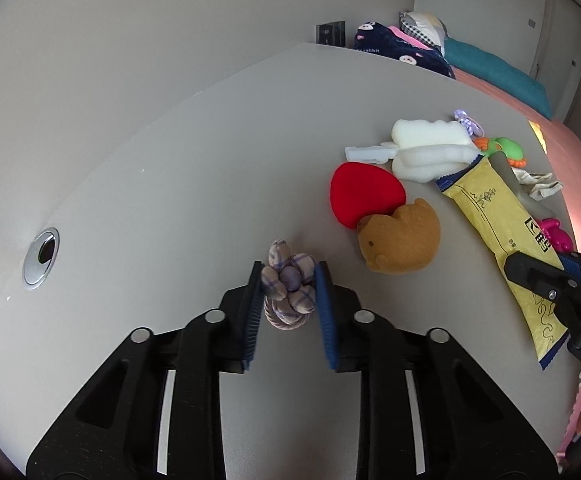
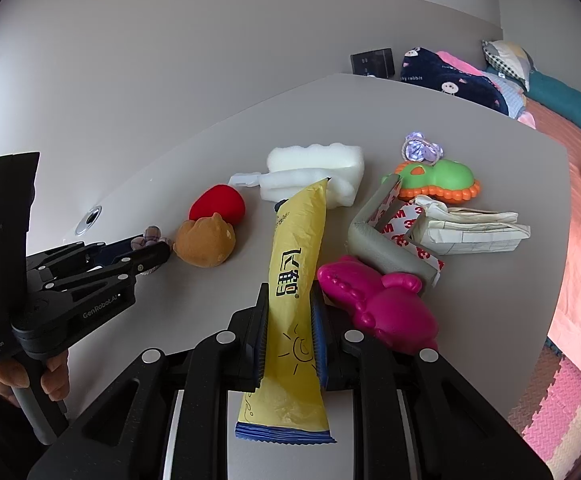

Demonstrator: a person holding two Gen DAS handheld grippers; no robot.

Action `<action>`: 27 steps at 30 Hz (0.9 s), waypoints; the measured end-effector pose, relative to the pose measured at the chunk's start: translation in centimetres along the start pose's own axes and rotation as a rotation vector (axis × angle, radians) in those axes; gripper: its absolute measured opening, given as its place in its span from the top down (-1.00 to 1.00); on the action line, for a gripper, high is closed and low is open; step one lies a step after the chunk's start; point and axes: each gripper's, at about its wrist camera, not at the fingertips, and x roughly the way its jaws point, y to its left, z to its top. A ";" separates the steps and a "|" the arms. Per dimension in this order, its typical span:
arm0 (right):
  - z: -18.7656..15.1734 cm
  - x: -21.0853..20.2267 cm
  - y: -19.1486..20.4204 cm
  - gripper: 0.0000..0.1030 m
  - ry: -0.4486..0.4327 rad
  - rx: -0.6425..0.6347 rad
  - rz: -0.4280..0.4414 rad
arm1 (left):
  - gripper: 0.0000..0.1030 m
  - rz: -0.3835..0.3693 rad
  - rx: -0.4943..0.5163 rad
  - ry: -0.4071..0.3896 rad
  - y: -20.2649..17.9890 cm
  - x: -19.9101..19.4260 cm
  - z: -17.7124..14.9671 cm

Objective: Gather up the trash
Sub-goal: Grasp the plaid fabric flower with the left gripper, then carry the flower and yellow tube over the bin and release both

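Left gripper (image 1: 288, 280) sat low in the centre of its own view, its blue pads (image 1: 252, 304) pressed against both sides of a small plaid fabric knot (image 1: 288, 286), so it looked closed on that bundle, which rested on the grey table (image 1: 170, 184). Moving right, a red plush (image 1: 364, 192) and a brown bear plush (image 1: 402, 238) lay touching each other, well clear of either claw. Further right, the right gripper (image 2: 290, 320) was narrowed onto a yellow wrapper (image 2: 296, 264), gripping it around the middle. The wrapper's long axis ran along the fingers, from the bottom centre of the right wrist view up toward a white foam block (image 2: 314, 170), its far tip lying over the foam. A magenta toy (image 2: 378, 304) lay just beside the right pad. Judging by this, the wrapper was the right claw's to lift, straight back along its length.
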 end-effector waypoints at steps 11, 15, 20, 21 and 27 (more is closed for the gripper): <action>-0.3 -3.1 0.4 0.61 -0.052 -0.006 0.018 | 0.65 -0.004 -0.025 -0.049 -0.1 -3.8 -1.0; -0.4 -4.6 0.5 0.61 -0.078 -0.010 0.026 | 0.65 -0.002 -0.028 -0.075 -0.7 -5.7 -1.5; -0.7 -6.6 0.0 0.61 -0.108 -0.011 0.021 | 0.65 -0.004 -0.024 -0.100 -1.7 -7.1 -1.6; -0.8 -7.1 -0.2 0.61 -0.114 -0.009 0.018 | 0.65 -0.010 -0.023 -0.104 -2.0 -7.4 -1.6; -1.6 -9.7 -1.8 0.61 -0.146 0.016 -0.007 | 0.65 -0.039 -0.005 -0.125 -4.5 -8.7 -1.5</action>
